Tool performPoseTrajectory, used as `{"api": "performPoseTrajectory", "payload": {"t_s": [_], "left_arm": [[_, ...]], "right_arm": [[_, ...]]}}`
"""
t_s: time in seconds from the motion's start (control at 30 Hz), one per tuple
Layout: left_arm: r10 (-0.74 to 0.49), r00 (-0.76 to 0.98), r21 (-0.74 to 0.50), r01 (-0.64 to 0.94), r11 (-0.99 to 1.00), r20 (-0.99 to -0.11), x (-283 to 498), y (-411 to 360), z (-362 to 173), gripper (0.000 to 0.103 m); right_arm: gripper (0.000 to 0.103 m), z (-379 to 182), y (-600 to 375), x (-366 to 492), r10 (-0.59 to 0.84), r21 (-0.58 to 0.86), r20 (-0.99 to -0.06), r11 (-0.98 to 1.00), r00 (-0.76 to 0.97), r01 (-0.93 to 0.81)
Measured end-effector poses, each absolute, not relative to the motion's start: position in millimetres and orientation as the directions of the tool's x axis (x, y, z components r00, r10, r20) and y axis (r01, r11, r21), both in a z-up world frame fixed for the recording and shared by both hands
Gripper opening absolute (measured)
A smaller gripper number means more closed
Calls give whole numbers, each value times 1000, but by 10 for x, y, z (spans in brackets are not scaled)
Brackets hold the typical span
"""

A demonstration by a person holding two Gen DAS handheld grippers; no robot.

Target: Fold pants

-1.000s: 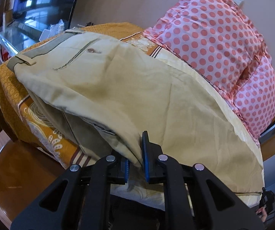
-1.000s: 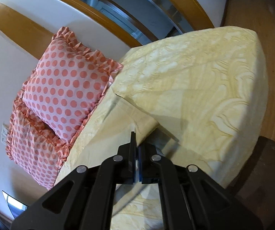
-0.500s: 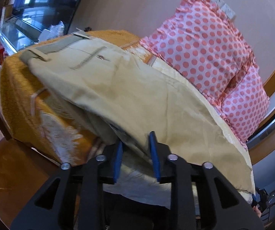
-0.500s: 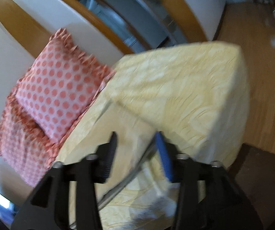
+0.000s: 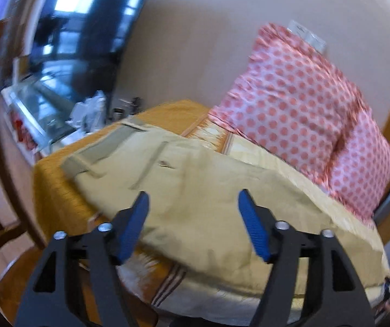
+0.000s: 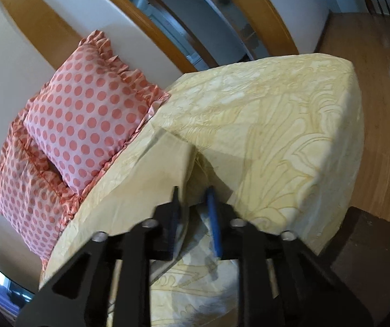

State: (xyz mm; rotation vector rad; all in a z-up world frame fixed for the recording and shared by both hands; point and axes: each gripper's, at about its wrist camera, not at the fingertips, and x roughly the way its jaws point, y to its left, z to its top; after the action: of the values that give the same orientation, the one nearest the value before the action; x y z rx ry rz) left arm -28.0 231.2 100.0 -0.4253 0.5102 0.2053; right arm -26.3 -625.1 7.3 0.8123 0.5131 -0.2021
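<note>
The bed (image 5: 58,190) serves as the folding surface, its pillows (image 5: 298,103) stacked at the far right against the wall, out of the way. The pants (image 5: 195,190) lie flat across it, waistband far left. The left gripper (image 5: 192,218) hangs over them, jaws wide apart and empty; the right gripper (image 6: 193,204) sits at the hem, jaws slightly apart, gripping nothing.

Polka-dot pillows (image 5: 298,100) walling the bed's far side, pants (image 5: 195,204) covering the near bedspread (image 6: 276,125).
</note>
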Motion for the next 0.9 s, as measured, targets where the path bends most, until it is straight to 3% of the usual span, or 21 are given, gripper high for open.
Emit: {"api": "performPoseTrajectory", "payload": {"t_s": [0.13, 0.23, 0.37, 0.47, 0.6, 0.8, 0.83, 0.87, 0.9], "left_arm": [[86, 769, -293, -341, 893, -633, 42, 2312, 678, 70], [99, 779, -288, -343, 894, -620, 32, 2306, 589, 70], [113, 783, -284, -351, 892, -611, -5, 2295, 565, 70], [107, 787, -306, -357, 883, -608, -32, 2322, 565, 71], [83, 807, -387, -367, 846, -585, -193, 2407, 629, 71], [133, 806, -389, -414, 823, -577, -433, 2584, 668, 71], [134, 805, -391, -417, 821, -578, -454, 2618, 653, 71], [136, 803, -391, -421, 818, -580, -461, 2634, 647, 71], [137, 801, -395, -426, 814, -583, -464, 2664, 626, 71]], "right_arm": [[9, 224, -6175, -203, 8, 629, -479, 701, 878, 337], [8, 574, -5924, -125, 58, 641, -392, 733, 918, 227], [8, 1222, -4921, 118, 325, 612, -224, 781, 919, -126], [8, 1426, -3863, 249, 563, 544, -190, 742, 804, -391], [8, 1180, -2584, 329, 750, 486, -313, 654, 583, -580], [10, 771, -1748, 185, 792, 456, -453, 600, 409, -657], [14, 708, -1687, 130, 779, 423, -486, 607, 397, -673], [26, 674, -1578, 116, 760, 379, -523, 613, 385, -693], [45, 624, -1502, 51, 743, 338, -561, 608, 365, -718]]}}
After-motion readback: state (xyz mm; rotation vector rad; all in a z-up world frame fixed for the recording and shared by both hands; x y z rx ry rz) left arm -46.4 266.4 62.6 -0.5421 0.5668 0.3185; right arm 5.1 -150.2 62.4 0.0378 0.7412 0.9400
